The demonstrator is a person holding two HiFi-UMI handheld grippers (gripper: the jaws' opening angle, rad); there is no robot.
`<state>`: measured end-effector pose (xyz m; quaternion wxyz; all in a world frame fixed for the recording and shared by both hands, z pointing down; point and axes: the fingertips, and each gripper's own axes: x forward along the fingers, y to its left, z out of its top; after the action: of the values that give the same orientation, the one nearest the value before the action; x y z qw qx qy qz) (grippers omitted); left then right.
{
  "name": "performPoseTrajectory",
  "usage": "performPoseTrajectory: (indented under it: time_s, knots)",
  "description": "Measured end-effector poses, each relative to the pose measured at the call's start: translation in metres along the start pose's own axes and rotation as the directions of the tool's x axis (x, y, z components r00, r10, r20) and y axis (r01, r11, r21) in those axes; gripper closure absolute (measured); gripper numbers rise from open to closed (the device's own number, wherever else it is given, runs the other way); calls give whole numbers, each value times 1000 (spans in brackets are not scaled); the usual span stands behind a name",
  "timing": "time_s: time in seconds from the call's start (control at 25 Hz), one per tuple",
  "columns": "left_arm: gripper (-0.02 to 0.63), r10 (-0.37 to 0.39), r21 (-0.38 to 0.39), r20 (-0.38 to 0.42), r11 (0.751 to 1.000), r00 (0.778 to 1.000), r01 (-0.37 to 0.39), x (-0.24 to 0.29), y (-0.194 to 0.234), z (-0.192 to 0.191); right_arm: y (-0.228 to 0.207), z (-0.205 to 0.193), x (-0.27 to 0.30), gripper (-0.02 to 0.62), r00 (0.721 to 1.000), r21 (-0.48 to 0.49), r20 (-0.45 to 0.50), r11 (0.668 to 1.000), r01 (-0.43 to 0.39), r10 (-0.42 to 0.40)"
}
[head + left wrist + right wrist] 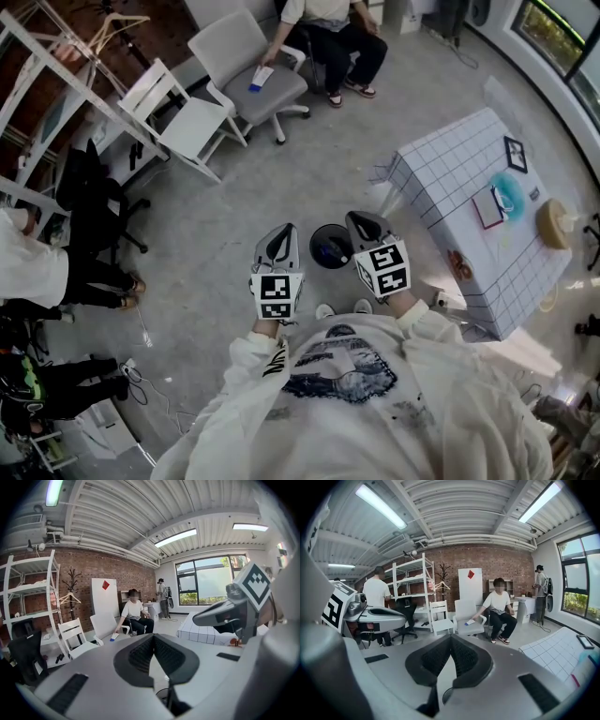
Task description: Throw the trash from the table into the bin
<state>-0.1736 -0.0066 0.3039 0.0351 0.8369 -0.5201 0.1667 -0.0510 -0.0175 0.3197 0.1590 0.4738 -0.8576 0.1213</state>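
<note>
Head view: the table (441, 171) stands at the person's right, and the bin (317, 255) sits on the floor between the grippers. The left gripper (284, 232) and right gripper (362, 221) have their jaws pressed together, holding nothing. A crumpled teal wad (509, 195), seemingly trash, lies on the table, well apart from them. No pickup seems begun; the next move is to turn right, open the jaws and reach.

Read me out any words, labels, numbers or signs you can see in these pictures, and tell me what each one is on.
No text here can be read.
Left marker cube, right marker cube: black-and-white square patterns, no letters.
Red diamond sign on the white board: too small to read.
Shirt print: dark graphic, blurred, unreadable.
Card on the grey chair: too small.
Framed picture on the checked table: too small.
</note>
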Motion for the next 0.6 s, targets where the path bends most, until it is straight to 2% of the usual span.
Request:
performPoseTrajectory:
  time_s: [0.32,0.6]
  knots:
    - [600,-27,4,-3,1000,1000,27,-10,12,-18,16,-12,-1,578,998,-15,-32,999,45,-45]
    - [600,-79,19,-29,997,996,79,9,-3,-25,-13,-20,-17,577,993,10,-32,993,114,-113]
